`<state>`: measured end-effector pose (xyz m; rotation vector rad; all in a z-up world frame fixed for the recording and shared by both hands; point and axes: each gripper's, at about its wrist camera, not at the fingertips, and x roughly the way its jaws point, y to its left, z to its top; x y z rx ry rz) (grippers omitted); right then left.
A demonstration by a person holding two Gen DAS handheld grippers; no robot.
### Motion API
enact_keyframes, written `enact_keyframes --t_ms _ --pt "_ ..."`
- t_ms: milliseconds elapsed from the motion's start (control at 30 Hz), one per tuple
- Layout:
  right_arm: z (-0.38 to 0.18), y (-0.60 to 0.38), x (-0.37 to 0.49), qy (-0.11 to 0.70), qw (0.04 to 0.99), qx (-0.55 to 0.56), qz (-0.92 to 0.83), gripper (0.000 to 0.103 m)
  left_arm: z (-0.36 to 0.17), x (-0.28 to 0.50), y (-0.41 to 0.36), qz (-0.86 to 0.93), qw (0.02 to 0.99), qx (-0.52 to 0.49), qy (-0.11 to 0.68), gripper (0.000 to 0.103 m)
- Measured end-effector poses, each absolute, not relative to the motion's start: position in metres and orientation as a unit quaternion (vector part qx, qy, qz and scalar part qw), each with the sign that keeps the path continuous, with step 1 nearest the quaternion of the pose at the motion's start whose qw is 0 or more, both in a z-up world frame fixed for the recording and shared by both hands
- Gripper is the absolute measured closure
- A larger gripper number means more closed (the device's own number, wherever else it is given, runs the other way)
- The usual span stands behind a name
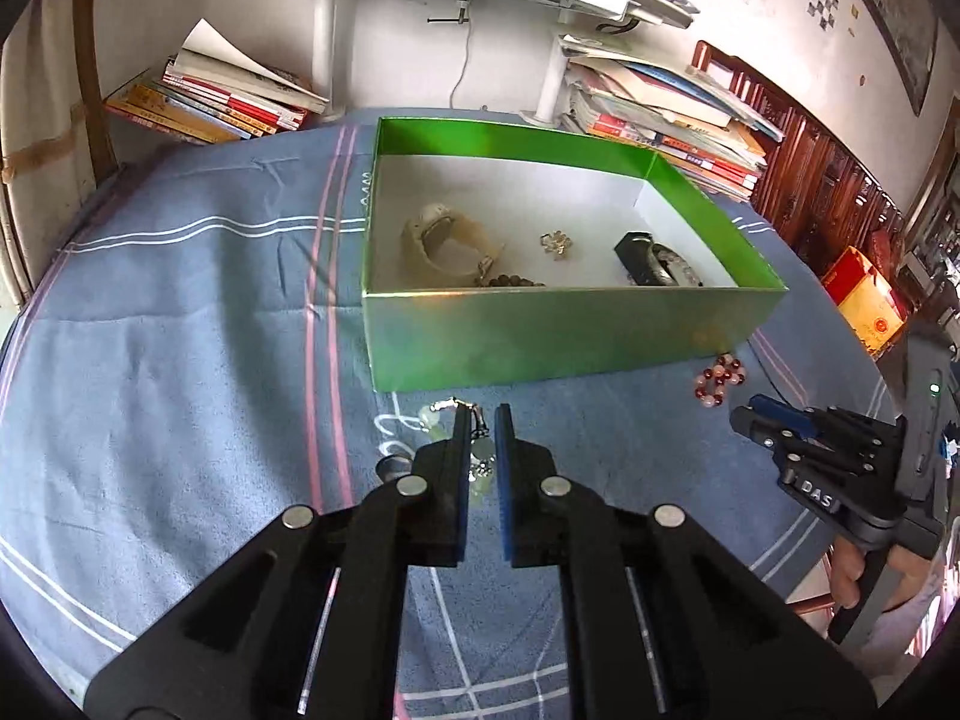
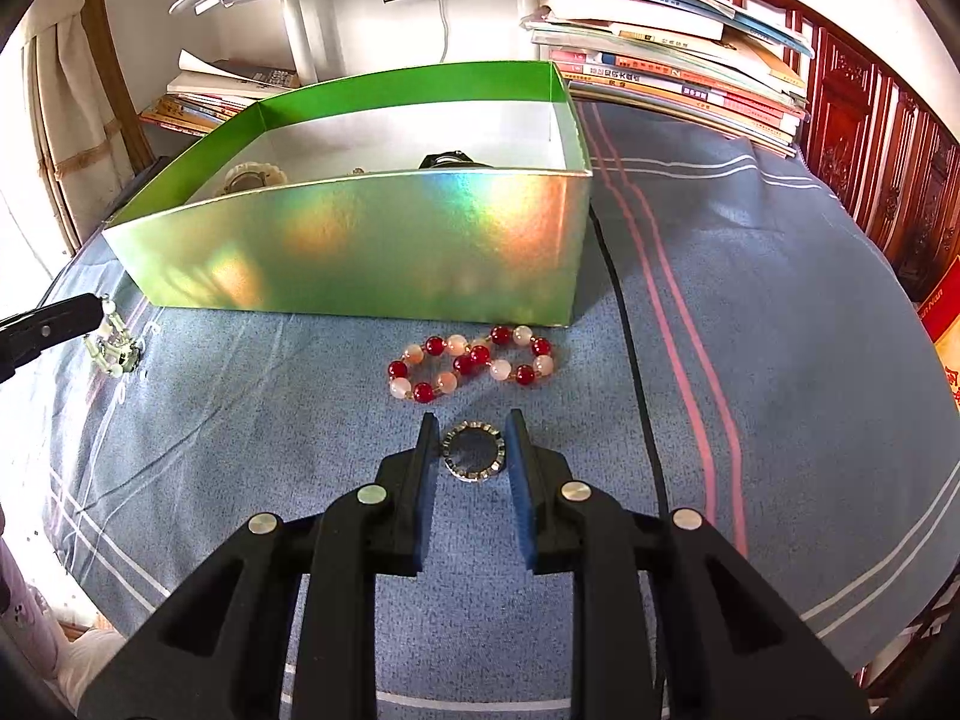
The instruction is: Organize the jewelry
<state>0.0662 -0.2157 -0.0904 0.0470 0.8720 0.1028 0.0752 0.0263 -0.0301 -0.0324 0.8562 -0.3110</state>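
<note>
My left gripper (image 1: 483,420) is shut on a pale green bead bracelet (image 1: 433,420) with a silver clasp, held just above the blue cloth in front of the green box (image 1: 540,336). From the right wrist view this bracelet (image 2: 111,348) dangles from the left gripper (image 2: 99,303). My right gripper (image 2: 471,426) rests low on the cloth with a silver ring (image 2: 472,450) pinched between its fingertips. A red and pink bead bracelet (image 2: 474,363) lies just beyond it, against the green box (image 2: 360,252). The right gripper (image 1: 744,417) also shows in the left wrist view.
Inside the box lie a cream watch (image 1: 438,240), a small metal cluster (image 1: 557,243), a black watch (image 1: 654,264) and dark beads (image 1: 510,282). Book stacks (image 1: 228,102) (image 2: 672,78) flank a white stand at the back. A black cable (image 2: 630,330) runs right of the box.
</note>
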Motion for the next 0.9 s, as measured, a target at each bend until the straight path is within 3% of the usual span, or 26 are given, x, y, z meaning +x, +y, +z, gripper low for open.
enact_keyframes --t_ms 267,500,600,900 --pt "-0.090 -0.214 0.066 0.421 0.905 0.025 0.052 0.076 0.016 0.061 0.013 -0.205 0.909 -0.010 0.362 0.095" --pt "-0.089 -0.216 0.066 0.424 0.903 0.031 0.057 0.068 -0.030 0.075 0.014 -0.165 0.889 -0.005 0.426 0.079" --pt "-0.089 -0.211 0.063 0.425 0.904 0.022 0.051 0.063 -0.043 0.062 0.007 -0.157 0.885 0.015 0.438 0.062" --pt "-0.088 -0.217 0.057 0.426 0.904 0.014 0.031 0.063 -0.069 0.056 -0.028 -0.175 0.872 0.066 0.452 0.061"
